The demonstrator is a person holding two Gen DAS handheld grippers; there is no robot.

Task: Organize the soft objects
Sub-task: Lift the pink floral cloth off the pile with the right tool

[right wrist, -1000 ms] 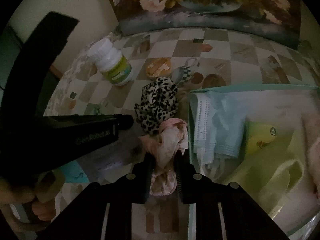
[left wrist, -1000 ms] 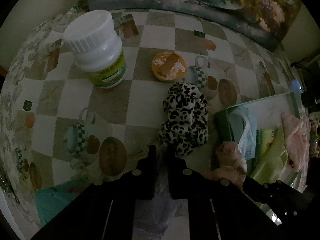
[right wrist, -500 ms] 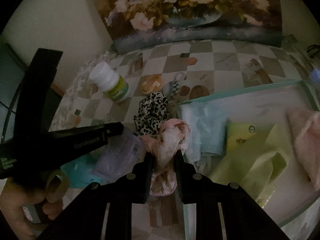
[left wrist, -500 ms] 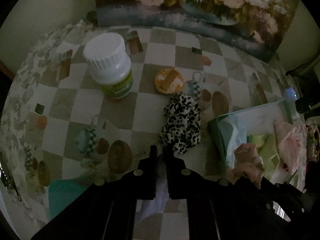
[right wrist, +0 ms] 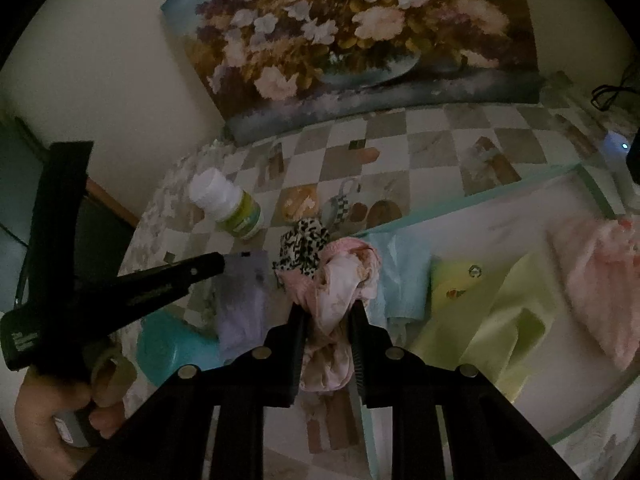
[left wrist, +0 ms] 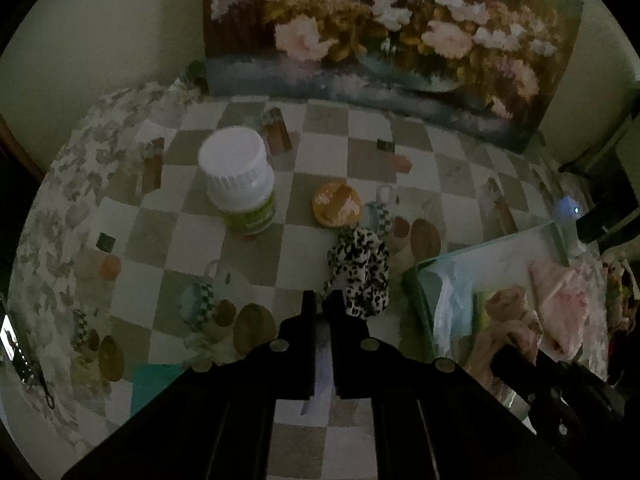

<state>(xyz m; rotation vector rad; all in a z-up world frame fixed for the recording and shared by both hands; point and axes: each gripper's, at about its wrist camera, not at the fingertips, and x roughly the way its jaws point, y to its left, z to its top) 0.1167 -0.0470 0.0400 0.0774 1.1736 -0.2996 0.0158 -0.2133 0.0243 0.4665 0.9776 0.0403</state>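
Observation:
My left gripper (left wrist: 322,300) is shut on a pale lilac cloth (right wrist: 242,300) that hangs from it above the table; the cloth also shows between its fingers in the left wrist view (left wrist: 323,364). My right gripper (right wrist: 326,312) is shut on a pink floral cloth (right wrist: 340,280), lifted near the left edge of the teal-rimmed tray (right wrist: 480,196). A leopard-print scrunchie (left wrist: 360,276) lies on the chequered tablecloth just left of the tray. The tray holds a blue face mask (right wrist: 404,276), a yellow-green cloth (right wrist: 488,320) and a pink cloth (right wrist: 596,280).
A white bottle with a green label (left wrist: 240,184) and an orange round lid (left wrist: 337,204) stand behind the scrunchie. A teal object (right wrist: 172,348) lies near the table's front left. A flower painting (left wrist: 384,40) leans against the back wall.
Both grippers have risen and pulled back from the table with their cloths. The pink cloth now hangs over the tray's left side. The scrunchie has stayed put.

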